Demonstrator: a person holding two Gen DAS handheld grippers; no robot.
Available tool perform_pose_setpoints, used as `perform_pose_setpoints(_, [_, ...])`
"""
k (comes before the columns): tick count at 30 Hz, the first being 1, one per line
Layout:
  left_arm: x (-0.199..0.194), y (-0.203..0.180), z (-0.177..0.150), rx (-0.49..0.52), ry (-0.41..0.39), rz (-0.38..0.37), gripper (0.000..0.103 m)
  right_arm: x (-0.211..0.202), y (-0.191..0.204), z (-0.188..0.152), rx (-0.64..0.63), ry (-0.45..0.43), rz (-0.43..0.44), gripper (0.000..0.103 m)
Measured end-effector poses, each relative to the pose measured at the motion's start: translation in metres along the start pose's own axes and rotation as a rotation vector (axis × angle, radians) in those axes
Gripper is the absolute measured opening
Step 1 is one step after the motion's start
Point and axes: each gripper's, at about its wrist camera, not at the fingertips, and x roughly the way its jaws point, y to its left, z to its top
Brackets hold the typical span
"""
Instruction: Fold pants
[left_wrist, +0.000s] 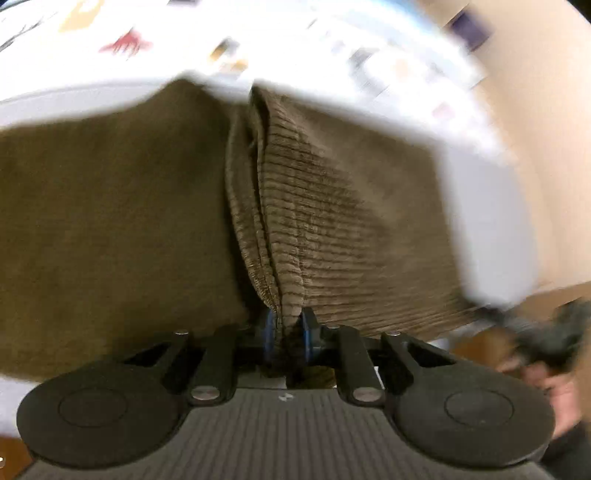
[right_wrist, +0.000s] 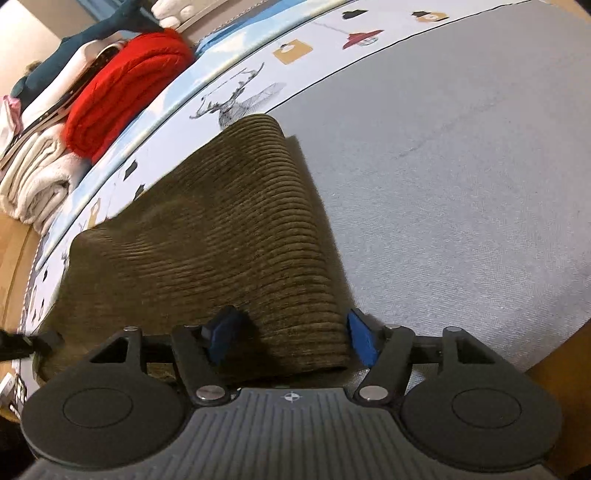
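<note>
My left jaws pinch a bunched edge of the brown pants (left_wrist: 295, 206); my right jaws are spread wide around the other part, not squeezing it. The pants lie on the grey mat (right_wrist: 461, 166) on the bed. I think I should close the right gripper (right_wrist: 291, 339) first, then lift both sides evenly. Folded clothes (right_wrist: 122, 92) sit well apart.

– Work surface? 
– Grey mat (right_wrist: 461, 177) bordered by a white printed cloth (right_wrist: 255, 79) showing a stag, lamps and tags.

– Beyond it? 
– Folded red knit (right_wrist: 125, 88) beside stacked cream towels (right_wrist: 35, 184); dark teal garment (right_wrist: 92, 37) behind. Wooden floor (right_wrist: 14, 251) at the left edge
</note>
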Motion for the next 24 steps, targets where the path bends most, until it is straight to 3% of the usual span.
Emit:
perform_pose_setpoints(3, [0.005,0.000,0.001,0.026,-0.011,0.073,0.044,0.002,0.001,-0.002,-0.019,0.005,-0.015,0.067])
perform_pose_setpoints(5, [-0.013,-0.003,-0.001,0.059,-0.109,0.123,0.044,-0.001,0.002,-0.002,-0.028,0.000,-0.016,0.063])
perform_pose_setpoints(6, [-0.022,-0.005,-0.002,0.065,-0.153,0.124,0.044,-0.002,0.003,-0.003,-0.036,-0.004,-0.011,0.054])
perform_pose_setpoints(7, [-0.028,-0.007,-0.003,0.067,-0.182,0.103,0.043,-0.004,0.005,-0.003,-0.051,-0.020,-0.022,0.042])
perform_pose_setpoints(10, [-0.032,-0.020,-0.001,0.102,-0.201,-0.036,0.042,-0.015,0.010,-0.001,-0.089,-0.065,-0.021,0.029])
perform_pose_setpoints(12, [-0.021,-0.033,-0.007,0.170,-0.146,-0.081,0.042,-0.018,0.010,-0.001,-0.092,-0.066,-0.031,0.029])
perform_pose_setpoints(14, [0.006,-0.041,-0.015,0.272,-0.032,0.020,0.041,-0.013,0.010,-0.004,-0.106,-0.044,-0.059,0.029])
perform_pose_setpoints(15, [0.018,-0.038,-0.020,0.301,0.006,0.101,0.053,-0.010,0.011,-0.005,-0.115,-0.032,-0.073,0.031])
perform_pose_setpoints(17, [0.019,-0.029,-0.017,0.235,0.015,0.097,0.053,-0.005,0.013,-0.005,-0.122,-0.018,-0.088,0.036])
perform_pose_setpoints(19, [0.006,-0.025,-0.009,0.192,-0.059,0.086,0.048,-0.008,0.015,-0.005,-0.132,-0.034,-0.093,0.041])
perform_pose_setpoints(24, [-0.018,-0.011,0.016,0.041,-0.266,0.048,0.048,-0.005,0.017,-0.004,-0.141,-0.042,-0.096,0.054])
